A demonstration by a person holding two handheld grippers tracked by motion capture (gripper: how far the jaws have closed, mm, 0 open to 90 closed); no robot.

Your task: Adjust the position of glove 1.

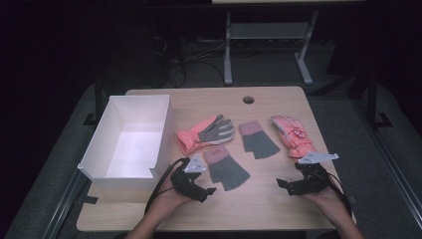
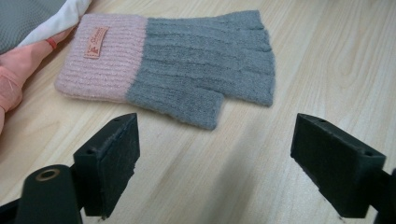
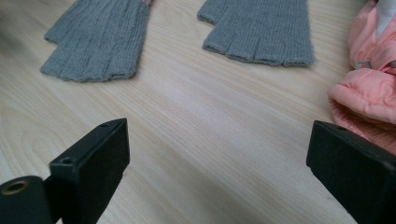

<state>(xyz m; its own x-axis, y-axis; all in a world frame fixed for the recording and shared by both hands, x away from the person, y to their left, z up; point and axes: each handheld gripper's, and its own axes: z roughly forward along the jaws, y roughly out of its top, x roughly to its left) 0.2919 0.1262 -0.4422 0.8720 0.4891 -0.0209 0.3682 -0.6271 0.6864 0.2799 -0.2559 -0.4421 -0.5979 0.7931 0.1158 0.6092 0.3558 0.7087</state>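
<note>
Four gloves lie on the wooden table (image 1: pixel 259 199). A pink and grey padded glove (image 1: pixel 206 132) lies beside the white box, and a pink padded glove (image 1: pixel 293 137) lies at the right. Between them are two knitted fingerless gloves, grey with pink cuffs: one near (image 1: pixel 226 167), one farther back (image 1: pixel 259 139). My left gripper (image 1: pixel 206 194) rests low on the table, just short of the near knitted glove (image 2: pixel 187 65), and is open and empty (image 2: pixel 215 158). My right gripper (image 1: pixel 284 186) is open too (image 3: pixel 219 168), with bare wood between its jaws and the pink padded glove (image 3: pixel 369 79) by its right jaw.
An open white box (image 1: pixel 129 139) stands at the table's left side, its inside bare. A round cable hole (image 1: pixel 248 99) sits near the far edge. Beyond the table, a desk frame (image 1: pixel 268 45) and cables lie on the dark floor.
</note>
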